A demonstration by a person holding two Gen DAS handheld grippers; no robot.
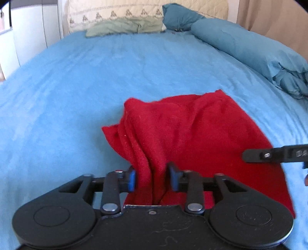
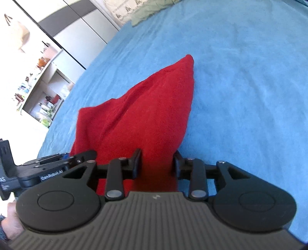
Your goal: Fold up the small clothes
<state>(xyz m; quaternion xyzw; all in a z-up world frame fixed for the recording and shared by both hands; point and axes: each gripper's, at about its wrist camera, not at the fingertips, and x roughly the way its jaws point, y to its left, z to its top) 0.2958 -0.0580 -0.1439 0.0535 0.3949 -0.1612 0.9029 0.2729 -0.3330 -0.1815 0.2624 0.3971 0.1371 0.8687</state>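
Observation:
A red knit garment point(image 1: 182, 130) hangs bunched above the blue bed sheet point(image 1: 77, 86), held up at two points of its near edge. My left gripper point(image 1: 153, 177) is shut on a fold of the red cloth between its blue pads. My right gripper point(image 2: 156, 163) is shut on another part of the same edge of the garment point(image 2: 146, 107), which rises to a point away from it. The right gripper's finger shows in the left wrist view point(image 1: 269, 154) at the right edge. The left gripper's body shows in the right wrist view point(image 2: 48, 167) at the lower left.
A rolled blue duvet point(image 1: 250, 50) lies along the bed's right side, with a teal pillow point(image 1: 179, 17) and a green cloth point(image 1: 123, 27) at the head by a cream headboard point(image 1: 134, 9). Shelves with small items point(image 2: 42, 96) and wardrobe doors point(image 2: 77, 25) stand left of the bed.

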